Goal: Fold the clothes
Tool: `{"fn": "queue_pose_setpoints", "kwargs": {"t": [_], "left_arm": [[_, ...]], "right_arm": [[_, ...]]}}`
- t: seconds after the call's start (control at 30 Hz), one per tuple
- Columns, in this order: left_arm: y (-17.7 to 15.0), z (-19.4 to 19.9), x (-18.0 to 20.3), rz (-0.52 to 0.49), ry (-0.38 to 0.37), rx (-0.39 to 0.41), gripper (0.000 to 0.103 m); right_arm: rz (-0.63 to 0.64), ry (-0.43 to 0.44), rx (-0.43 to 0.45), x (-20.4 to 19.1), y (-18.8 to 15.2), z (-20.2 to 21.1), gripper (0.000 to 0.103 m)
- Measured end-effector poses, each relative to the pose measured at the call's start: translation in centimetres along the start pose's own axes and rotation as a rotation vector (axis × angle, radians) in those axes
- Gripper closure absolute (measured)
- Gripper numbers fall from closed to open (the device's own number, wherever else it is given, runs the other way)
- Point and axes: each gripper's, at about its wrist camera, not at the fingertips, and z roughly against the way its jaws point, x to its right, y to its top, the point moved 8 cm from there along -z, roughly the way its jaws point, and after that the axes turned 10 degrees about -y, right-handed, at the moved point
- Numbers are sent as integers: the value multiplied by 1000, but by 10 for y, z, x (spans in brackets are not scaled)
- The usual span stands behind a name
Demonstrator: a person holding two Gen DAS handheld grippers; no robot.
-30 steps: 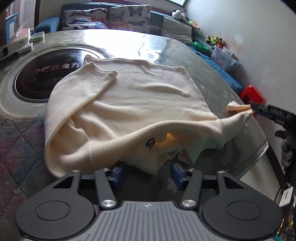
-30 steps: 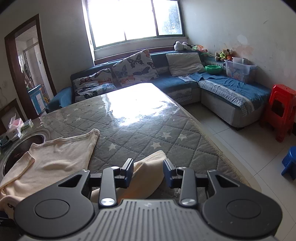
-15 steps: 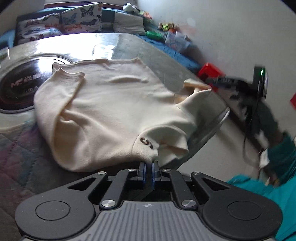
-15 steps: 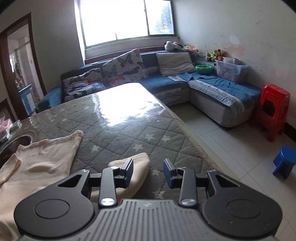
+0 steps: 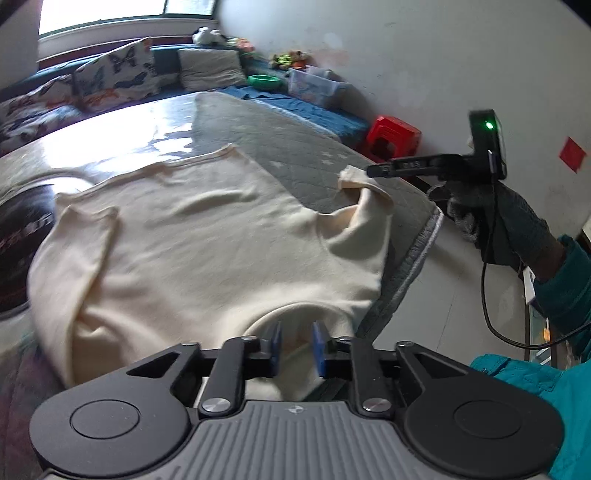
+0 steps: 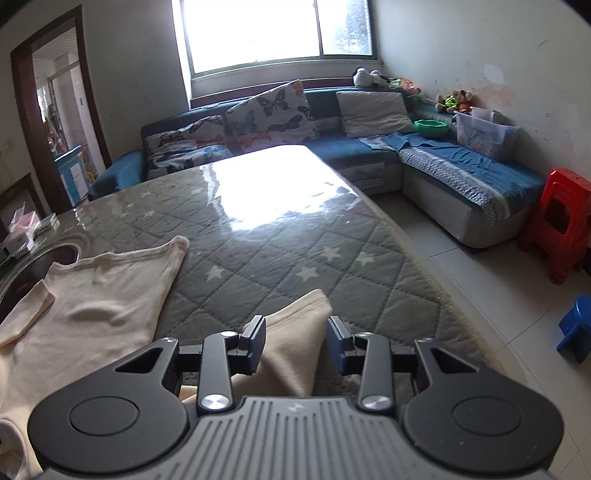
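Cream sweater [image 5: 207,251] spread flat on quilted grey table cover [image 5: 314,155], hem toward the far end, neckline at the near edge. Landmark throughout: that sweater.

Seen only from the left wrist: left gripper [image 5: 297,349] right at the neckline, blue pads parting, cream cloth showing between them but no pad visibly pressing it. One sleeve folded in over the chest on the far-left side; dark round hotplate [image 5: 18,236] just beyond that sleeve. Right gripper [image 5: 373,170] also visible here from the side, at the cuff of the other sleeve [image 5: 364,206], which lifts off the table near the edge; gloved hand [image 5: 509,225] and teal sleeve [image 5: 565,280] behind it.

Seen only from the right wrist: right gripper's fingers [image 6: 255,345] partly apart, sleeve cloth lying between them, nearer the left pad; firm grip or mere contact, cannot tell. Beyond the sweater, blue corner sofa [image 6: 369,155] with butterfly cushions [image 6: 269,110], bright window [image 6: 273,29] above. Off to the sweater's right, red stools [image 6: 561,221] and a blue stool [image 6: 578,325] on the tiled floor.
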Motion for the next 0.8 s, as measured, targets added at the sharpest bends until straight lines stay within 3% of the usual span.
{"fn": "queue_pose_setpoints", "kwargs": {"t": [0.07,0.13,0.2,0.27,0.33,0.4,0.6,0.8], "left_arm": [[-1,-10,12,-86,-3,-25,52],[-5,-18,19,-134,-13,-43,51],[-7,-26,20,-159,-6,-60,58],[-9,-34,18,-146,-17,-66,74],[-12,-39,16,-124,-21,-83,78],[-13,-41,15,-135,8,-78,97],[-4,-22,36,-160,-49,-27,99],[-14,-30,28,-56,-75,-112,98]], "right_arm": [[8,7,-3,-5,-1,-1,60],[11,9,-4,-6,-1,0,60],[14,9,-3,-6,-1,-1,60],[12,10,-5,-7,-1,-2,60],[11,10,-8,-7,-2,-3,60],[11,12,-12,-7,-3,-4,60],[9,7,-17,-4,-4,-7,60],[17,-15,-25,-4,-7,-15,60]]}}
